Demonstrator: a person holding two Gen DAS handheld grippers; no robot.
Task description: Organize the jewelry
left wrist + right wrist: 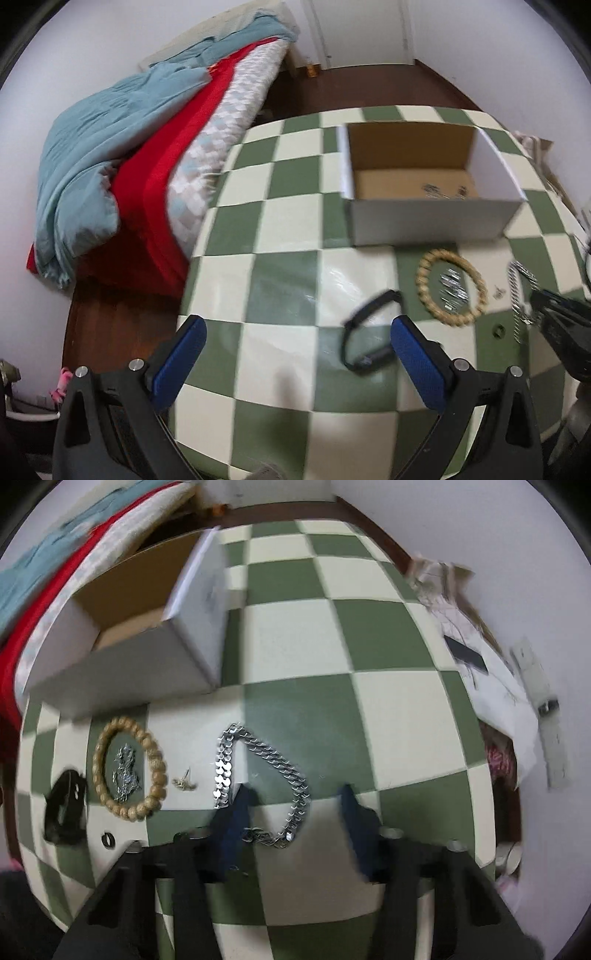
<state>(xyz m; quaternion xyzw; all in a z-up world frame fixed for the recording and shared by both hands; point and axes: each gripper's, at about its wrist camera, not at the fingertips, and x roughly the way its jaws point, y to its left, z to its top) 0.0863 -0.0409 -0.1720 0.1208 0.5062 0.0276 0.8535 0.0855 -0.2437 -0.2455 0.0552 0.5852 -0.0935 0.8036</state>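
An open cardboard box point(432, 218) point(122, 668) stands on the checkered table; a small silver piece point(443, 192) lies on its floor. In front of it lie a wooden bead bracelet point(450, 288) point(129, 766) with a thin silver chain point(125, 771) inside its loop, a black band point(369, 332) point(64, 806), a heavy silver chain point(258, 775) point(519, 295), a small earring point(184, 781) and a dark ring point(108, 838). My left gripper point(299, 343) is open above the table, its right finger beside the black band. My right gripper point(295, 805) is open over the heavy chain.
The green and cream checkered table point(280, 229) point(303, 635) ends at the left beside a bed with red and blue covers point(129, 162). Papers and a white strip point(498, 686) lie at the table's right edge by the wall.
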